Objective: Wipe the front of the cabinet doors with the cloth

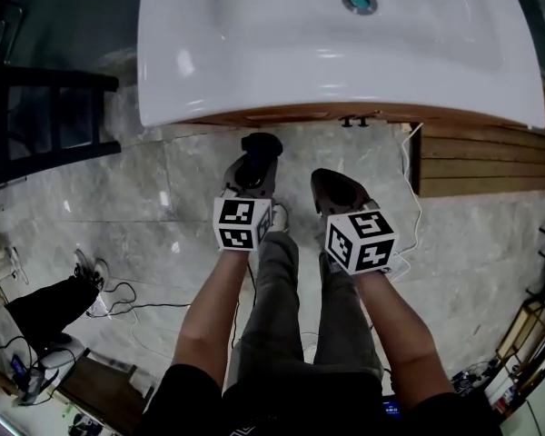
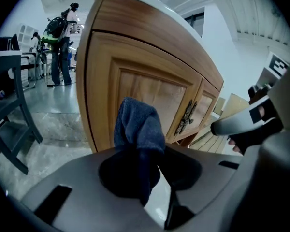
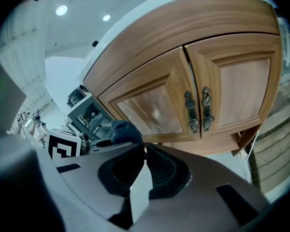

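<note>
The wooden cabinet has two panelled doors with dark ornate handles at the middle seam, under a white sink top. A dark blue cloth sticks up out of my left gripper, which is shut on it and holds it close in front of the left door, apart from the wood. In the head view the cloth sits just below the sink's edge. My right gripper is shut with nothing in it, held beside the left one and a little further back.
A dark chair stands left of the cabinet. A slatted wooden panel is on the right, with a white cable hanging beside it. Cables and a black bag lie on the marble floor. People stand far off.
</note>
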`<state>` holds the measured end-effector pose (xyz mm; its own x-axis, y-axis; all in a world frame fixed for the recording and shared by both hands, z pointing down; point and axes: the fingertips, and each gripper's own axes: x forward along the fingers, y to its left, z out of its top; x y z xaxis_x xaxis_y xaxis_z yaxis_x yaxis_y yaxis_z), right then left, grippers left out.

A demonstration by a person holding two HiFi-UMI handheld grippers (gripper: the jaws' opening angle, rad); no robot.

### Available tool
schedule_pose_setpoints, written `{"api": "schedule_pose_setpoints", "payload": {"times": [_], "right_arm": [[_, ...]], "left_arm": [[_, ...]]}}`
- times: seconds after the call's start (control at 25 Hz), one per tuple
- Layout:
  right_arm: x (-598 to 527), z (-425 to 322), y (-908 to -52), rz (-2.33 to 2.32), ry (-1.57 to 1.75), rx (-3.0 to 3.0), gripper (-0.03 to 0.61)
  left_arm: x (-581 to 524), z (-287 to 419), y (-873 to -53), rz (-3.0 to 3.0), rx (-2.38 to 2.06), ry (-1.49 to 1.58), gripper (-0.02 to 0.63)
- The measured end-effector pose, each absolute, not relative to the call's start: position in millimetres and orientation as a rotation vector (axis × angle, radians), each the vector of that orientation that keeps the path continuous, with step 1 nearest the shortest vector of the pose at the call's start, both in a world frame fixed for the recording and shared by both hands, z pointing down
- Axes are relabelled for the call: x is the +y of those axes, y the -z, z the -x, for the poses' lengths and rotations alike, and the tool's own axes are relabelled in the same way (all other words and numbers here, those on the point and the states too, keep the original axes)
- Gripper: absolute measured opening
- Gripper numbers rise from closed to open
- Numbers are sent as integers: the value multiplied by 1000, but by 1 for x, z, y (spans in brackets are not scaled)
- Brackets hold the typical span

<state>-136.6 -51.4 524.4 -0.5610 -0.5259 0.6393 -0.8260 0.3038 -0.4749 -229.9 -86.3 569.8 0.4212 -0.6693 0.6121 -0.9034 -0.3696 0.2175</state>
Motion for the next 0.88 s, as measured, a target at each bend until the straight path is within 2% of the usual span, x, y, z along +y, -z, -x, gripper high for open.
{"api": "schedule_pose_setpoints", "payload": {"times": [0.44, 0.88], "right_arm": [[-51, 184, -535, -1142, -1122, -2213, 41], [-65, 171, -549, -1197, -1104, -2188, 41]], "left_arm": [[-92, 290, -597, -2103, -1398, -604, 103], [-112, 283, -609, -2098, -1389, -613, 103]]}}
